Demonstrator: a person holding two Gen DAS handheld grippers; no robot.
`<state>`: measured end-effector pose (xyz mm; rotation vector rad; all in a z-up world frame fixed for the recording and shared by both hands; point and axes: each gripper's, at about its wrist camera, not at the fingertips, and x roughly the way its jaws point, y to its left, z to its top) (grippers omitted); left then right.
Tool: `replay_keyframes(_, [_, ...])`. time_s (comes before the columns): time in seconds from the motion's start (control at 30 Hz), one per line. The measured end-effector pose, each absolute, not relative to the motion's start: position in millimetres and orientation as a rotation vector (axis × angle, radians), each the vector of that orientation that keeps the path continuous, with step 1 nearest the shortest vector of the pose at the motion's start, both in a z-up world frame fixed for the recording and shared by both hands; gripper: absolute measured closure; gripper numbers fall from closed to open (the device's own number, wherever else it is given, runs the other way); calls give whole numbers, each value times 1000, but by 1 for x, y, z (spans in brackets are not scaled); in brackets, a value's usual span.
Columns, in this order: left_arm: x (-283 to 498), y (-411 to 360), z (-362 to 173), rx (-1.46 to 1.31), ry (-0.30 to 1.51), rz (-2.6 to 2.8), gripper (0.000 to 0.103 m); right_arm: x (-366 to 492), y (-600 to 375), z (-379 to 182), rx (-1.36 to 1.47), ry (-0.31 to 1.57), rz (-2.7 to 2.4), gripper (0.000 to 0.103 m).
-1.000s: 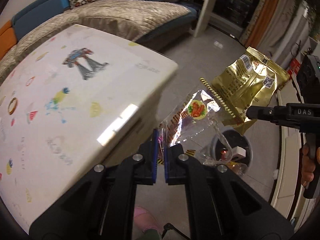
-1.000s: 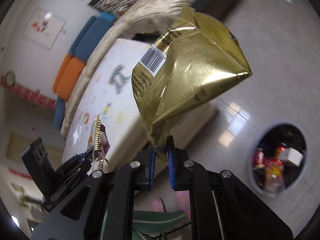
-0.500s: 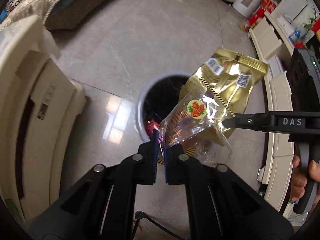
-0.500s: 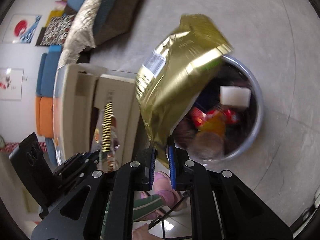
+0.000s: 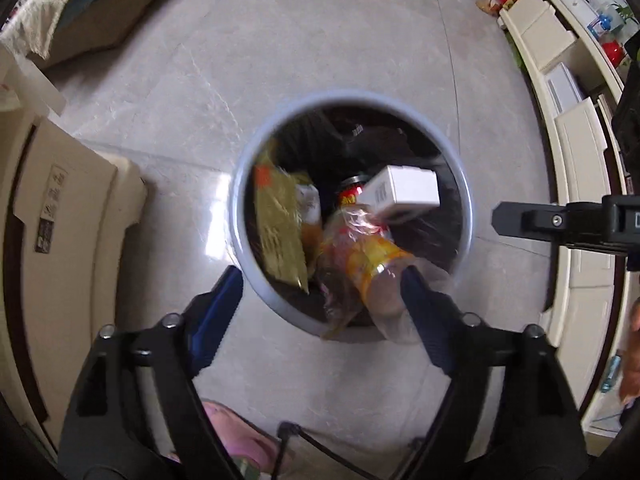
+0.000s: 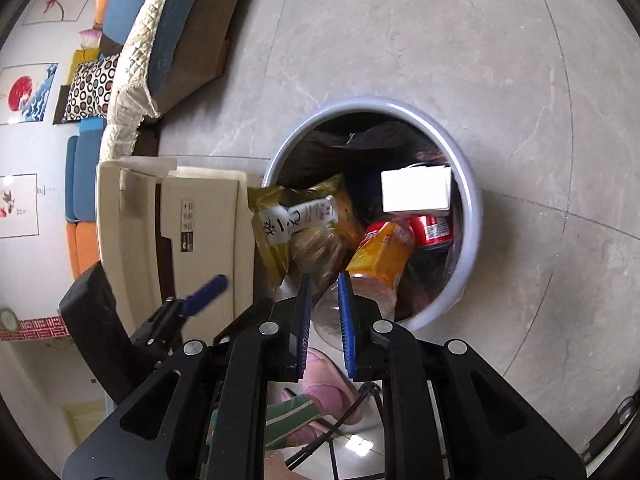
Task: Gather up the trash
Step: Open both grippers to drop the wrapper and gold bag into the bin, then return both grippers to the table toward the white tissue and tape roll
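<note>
Both grippers hovered over the round bin [image 5: 240,216] on the floor. The left gripper [image 5: 322,284] stood wide open and empty. The right gripper [image 6: 324,296] was parted narrowly, holding nothing. The gold snack bag [image 6: 272,220] lay inside at the bin's rim, beside a clear wrapper [image 5: 352,248] and a white box [image 6: 416,196].
</note>
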<state>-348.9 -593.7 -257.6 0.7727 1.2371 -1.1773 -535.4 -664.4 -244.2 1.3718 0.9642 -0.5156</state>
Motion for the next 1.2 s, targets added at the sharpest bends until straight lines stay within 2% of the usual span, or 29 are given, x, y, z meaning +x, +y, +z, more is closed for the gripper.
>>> replay_keyframes(0.23, [-332,-598,-247,735,1238,-1179,25,-533,-665,-239,1373,951,-513,84])
replay_keyframes(0.53, [-278,-563,-168,617,1106,-1135,25,-496,-651,-197,1297,934,-457,82])
replay_keyframes(0.6, [-261,-548,-149,583,1078,-1108,24,-481,-645,-181,1260,933,-436,78])
replay_keyframes(0.67, [-245,-532,-130,560,1045,-1080,23,-462,-636,-164,1213,940,-410,70])
replay_keyframes(0.77, [-217,-500,-106,510,1015,-1020,23,-431,-622,-139,1157,941,-367,66])
replay_keyframes(0.87, [-188,-460,-87,458,1003,-957,22,-394,-604,-116,1097,944,-321,53])
replay_keyframes(1.2, [-97,-308,-43,315,963,-691,15,-259,-514,-62,912,986,-110,39])
